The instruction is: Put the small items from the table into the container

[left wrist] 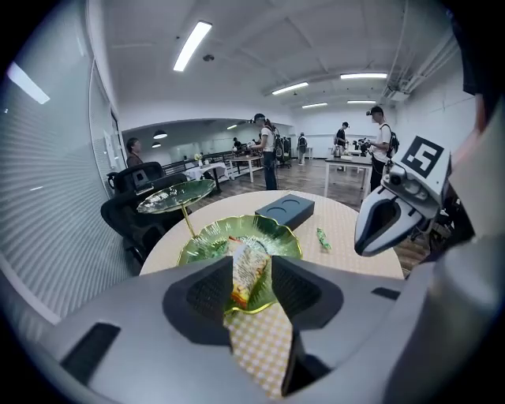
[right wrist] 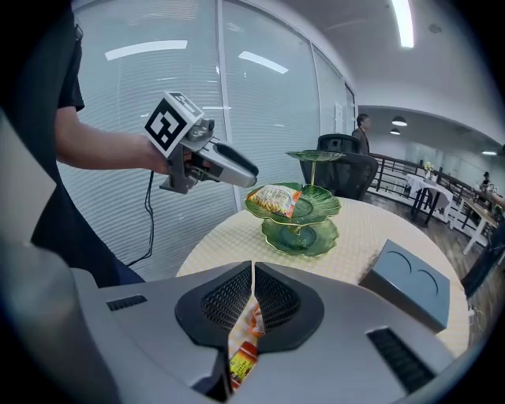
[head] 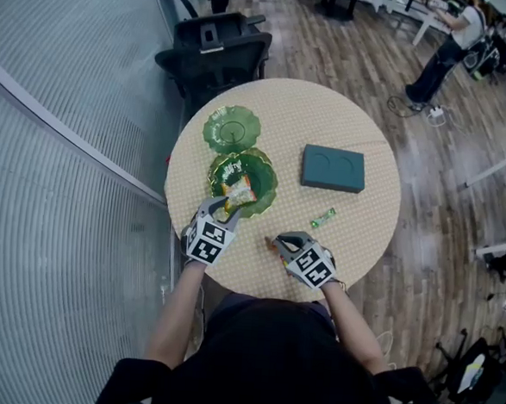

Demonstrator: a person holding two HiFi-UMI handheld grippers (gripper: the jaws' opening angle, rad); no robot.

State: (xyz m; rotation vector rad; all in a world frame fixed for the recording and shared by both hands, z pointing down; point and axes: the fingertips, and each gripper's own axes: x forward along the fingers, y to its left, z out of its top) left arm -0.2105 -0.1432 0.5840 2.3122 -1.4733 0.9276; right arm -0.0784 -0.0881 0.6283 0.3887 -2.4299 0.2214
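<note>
A green glass tiered dish stands on the round table. A yellow-orange snack packet lies in its wide tier. My left gripper hovers at the dish's near rim, jaws open. The packet shows through the gap, untouched by the pads. My right gripper hangs above the table's near edge, shut on a small orange-red packet. A green wrapped candy lies on the table right of the dish.
A teal box with two round hollows sits right of the dish. A black office chair stands behind the table, beside a glass wall with blinds at the left. A person stands far back right.
</note>
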